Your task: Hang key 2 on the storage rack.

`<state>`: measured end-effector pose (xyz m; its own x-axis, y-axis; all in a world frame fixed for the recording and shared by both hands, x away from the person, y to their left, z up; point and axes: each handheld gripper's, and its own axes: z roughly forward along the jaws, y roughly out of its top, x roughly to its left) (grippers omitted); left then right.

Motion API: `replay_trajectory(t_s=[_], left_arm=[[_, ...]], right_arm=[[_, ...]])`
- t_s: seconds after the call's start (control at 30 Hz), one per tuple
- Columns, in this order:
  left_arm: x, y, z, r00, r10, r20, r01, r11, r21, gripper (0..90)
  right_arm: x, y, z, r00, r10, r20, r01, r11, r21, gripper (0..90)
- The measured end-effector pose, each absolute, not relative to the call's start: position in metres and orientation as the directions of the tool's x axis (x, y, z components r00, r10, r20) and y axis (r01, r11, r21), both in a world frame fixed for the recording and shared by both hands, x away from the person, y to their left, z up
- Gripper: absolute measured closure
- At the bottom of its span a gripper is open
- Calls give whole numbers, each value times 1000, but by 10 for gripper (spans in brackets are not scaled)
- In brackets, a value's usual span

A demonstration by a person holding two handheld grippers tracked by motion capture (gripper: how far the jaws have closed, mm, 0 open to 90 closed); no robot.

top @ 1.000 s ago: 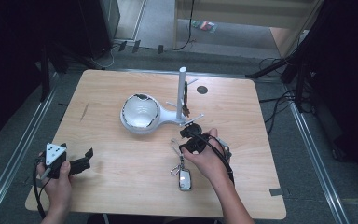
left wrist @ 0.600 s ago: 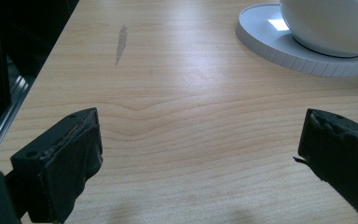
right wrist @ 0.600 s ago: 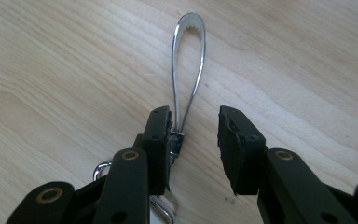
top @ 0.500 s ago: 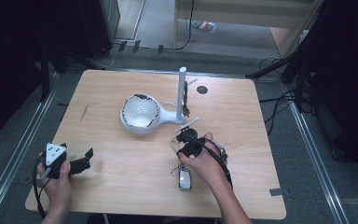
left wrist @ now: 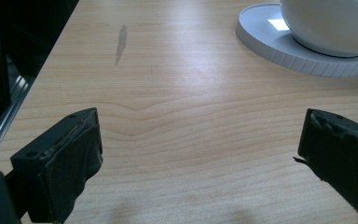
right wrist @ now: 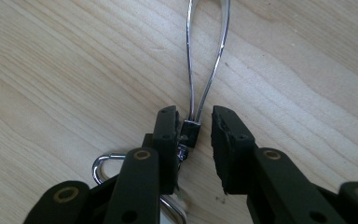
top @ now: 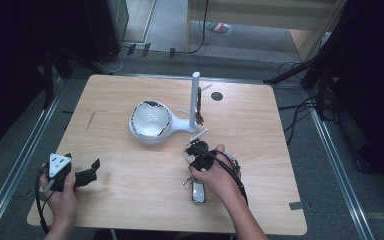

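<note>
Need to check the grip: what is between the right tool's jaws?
The keyring's wire loop with its black clasp, touching one pad, a gap at the other. The key fob lies behind, partly covered by the hand.

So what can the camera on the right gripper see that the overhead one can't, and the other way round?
The right gripper view alone shows the thin silver wire loop of the key ring, its small black clasp between the right gripper jaws, which have just been closing; a gap remains on one side. The high view alone takes in the white bowl-shaped stand with its upright post, the left gripper, and the grey car key fob. Both show the pale wooden table.
</note>
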<state>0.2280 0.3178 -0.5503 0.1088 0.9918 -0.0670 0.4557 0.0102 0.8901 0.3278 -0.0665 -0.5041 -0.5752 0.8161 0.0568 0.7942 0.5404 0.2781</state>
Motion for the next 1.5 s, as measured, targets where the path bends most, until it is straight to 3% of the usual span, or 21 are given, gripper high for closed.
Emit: replay_trajectory(t_s=[0.23, 1.5], left_arm=[[228, 318, -550, 109, 992, -66, 457, 10, 890, 0], [228, 318, -550, 109, 992, -66, 456, 9, 890, 0]], right_arm=[[326, -66, -507, -572, 817, 64, 795, 534, 288, 828], [314, -76, -476, -534, 843, 62, 698, 398, 595, 832]])
